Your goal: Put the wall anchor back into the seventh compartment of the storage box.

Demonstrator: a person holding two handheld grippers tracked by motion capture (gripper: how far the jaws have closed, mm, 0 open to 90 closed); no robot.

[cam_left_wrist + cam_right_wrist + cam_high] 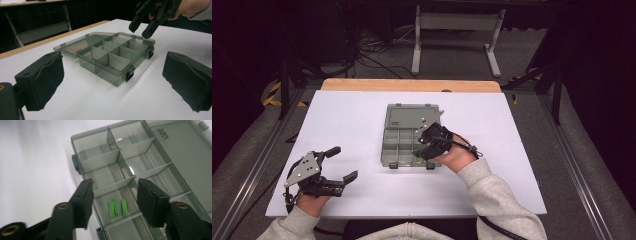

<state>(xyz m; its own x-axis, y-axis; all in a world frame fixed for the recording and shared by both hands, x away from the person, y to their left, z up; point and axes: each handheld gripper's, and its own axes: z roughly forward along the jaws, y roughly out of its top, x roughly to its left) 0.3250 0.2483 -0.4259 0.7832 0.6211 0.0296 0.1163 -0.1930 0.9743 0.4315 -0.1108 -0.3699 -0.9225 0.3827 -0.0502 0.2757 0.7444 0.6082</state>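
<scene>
While my right gripper [424, 144] hangs over the near right corner of the compartment box [404, 142], its jaws stand apart with nothing between them; no earlier frame lets me say more of them. Three green pieces [117, 207], possibly wall plugs, lie side by side in one near compartment, directly below the right gripper [113, 200] in its own view. The box sits near the middle of the white board [347, 125], its lid [409, 116] laid flat toward the far edge. My left gripper [343, 165] rests released near the board's near left corner, well apart from the box, with empty jaws.

Risk, as I judge it: the right jaws hover close above the thin dividers [110, 53]. A low sweep could catch a divider or the box wall, drag the light box across the board and scatter the green pieces. Swinging the lid shut one-handed could also shift the unbraced box.
</scene>
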